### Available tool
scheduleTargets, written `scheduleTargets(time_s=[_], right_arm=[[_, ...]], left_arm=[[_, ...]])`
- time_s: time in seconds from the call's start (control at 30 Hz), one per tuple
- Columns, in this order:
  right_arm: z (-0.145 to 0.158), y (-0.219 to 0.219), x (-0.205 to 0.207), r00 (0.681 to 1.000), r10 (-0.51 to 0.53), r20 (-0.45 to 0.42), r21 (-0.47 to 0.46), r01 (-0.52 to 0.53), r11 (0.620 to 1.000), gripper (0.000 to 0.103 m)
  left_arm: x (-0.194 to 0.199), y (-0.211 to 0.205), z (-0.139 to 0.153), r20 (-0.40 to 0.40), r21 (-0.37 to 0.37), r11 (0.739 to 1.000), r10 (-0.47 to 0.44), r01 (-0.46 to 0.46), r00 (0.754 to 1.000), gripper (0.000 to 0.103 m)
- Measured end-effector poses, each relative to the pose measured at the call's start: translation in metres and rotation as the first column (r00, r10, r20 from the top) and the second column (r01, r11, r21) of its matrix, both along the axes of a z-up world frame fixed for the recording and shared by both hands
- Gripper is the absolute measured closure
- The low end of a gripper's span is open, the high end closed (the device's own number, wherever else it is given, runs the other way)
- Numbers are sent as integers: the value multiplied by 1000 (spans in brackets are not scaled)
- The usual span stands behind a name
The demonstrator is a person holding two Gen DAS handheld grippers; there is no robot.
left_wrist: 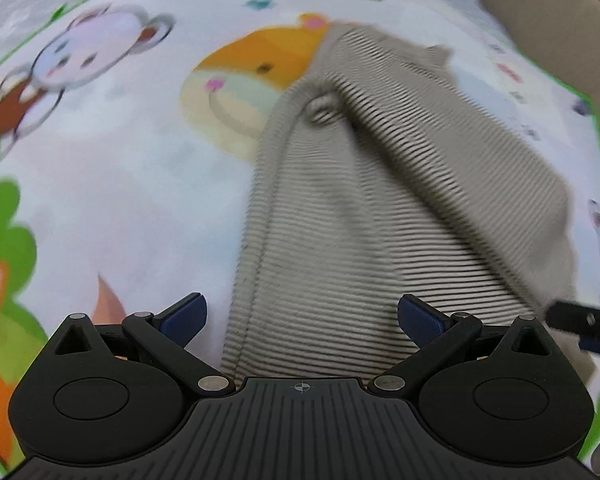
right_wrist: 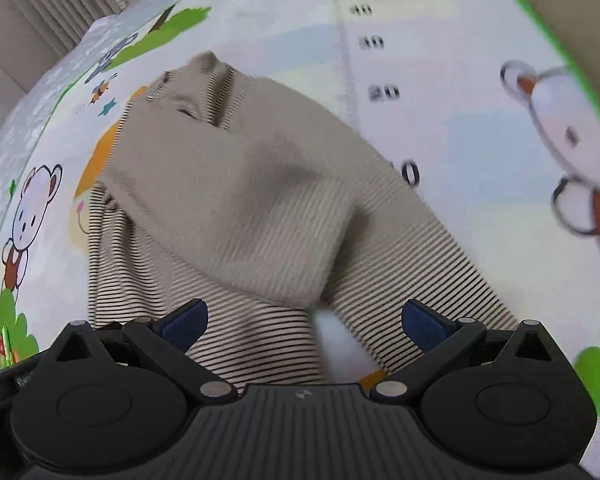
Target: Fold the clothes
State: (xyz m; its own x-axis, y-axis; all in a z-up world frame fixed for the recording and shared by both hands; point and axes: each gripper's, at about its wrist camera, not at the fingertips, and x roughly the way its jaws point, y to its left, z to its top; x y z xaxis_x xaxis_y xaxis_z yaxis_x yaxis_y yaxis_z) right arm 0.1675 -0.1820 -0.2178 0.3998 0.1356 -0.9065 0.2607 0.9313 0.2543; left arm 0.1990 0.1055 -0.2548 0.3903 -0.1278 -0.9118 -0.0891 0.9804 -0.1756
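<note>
A beige garment with thin dark stripes point(left_wrist: 372, 216) lies on a cartoon-printed play mat point(left_wrist: 112, 184). In the left wrist view one part is folded diagonally over the rest. My left gripper point(left_wrist: 302, 316) hovers open over its near end, blue pads wide apart, nothing between them. In the right wrist view the striped garment point(right_wrist: 236, 200) shows a plain beige flap folded over the striped layer, with two leg-like ends reaching toward me. My right gripper point(right_wrist: 304, 320) is open above those ends. Its dark tip point(left_wrist: 580, 324) shows at the right edge of the left wrist view.
The play mat point(right_wrist: 460, 120) has a green border, bear pictures and a printed number scale point(right_wrist: 376, 44). Beige upholstered furniture point(right_wrist: 32, 12) stands behind the mat, and more beige upholstery point(left_wrist: 560, 32) sits at the far right.
</note>
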Motion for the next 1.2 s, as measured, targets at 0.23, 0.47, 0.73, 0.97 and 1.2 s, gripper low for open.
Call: scheduleTargets(time_s=[0.23,0.47,0.73,0.97,1.2], right_arm=[[-40,-39,-3,995,91,-33,136,-85,987,0],[-36,-32,-6,960,277,-49,96,-272,958,4],[-32,-47,-44,943,328,-51,-73,-331,941,7],[1,-56,-49,951,304,58,-178,-289,940,59],[10,-20,-45,890,453,47,-143,-442,885,57]], left_arm=[[-31,-24,-16,127,158,987,-41,21,991,0],[-31,-23,-10,44,95,995,19,-24,999,0],[-77,-25,5,-43,186,983,15,-7,999,5],[-38,-30,40,200,182,983,-23,-14,980,7],[10,-19,-4,44,169,984,51,-58,998,17]])
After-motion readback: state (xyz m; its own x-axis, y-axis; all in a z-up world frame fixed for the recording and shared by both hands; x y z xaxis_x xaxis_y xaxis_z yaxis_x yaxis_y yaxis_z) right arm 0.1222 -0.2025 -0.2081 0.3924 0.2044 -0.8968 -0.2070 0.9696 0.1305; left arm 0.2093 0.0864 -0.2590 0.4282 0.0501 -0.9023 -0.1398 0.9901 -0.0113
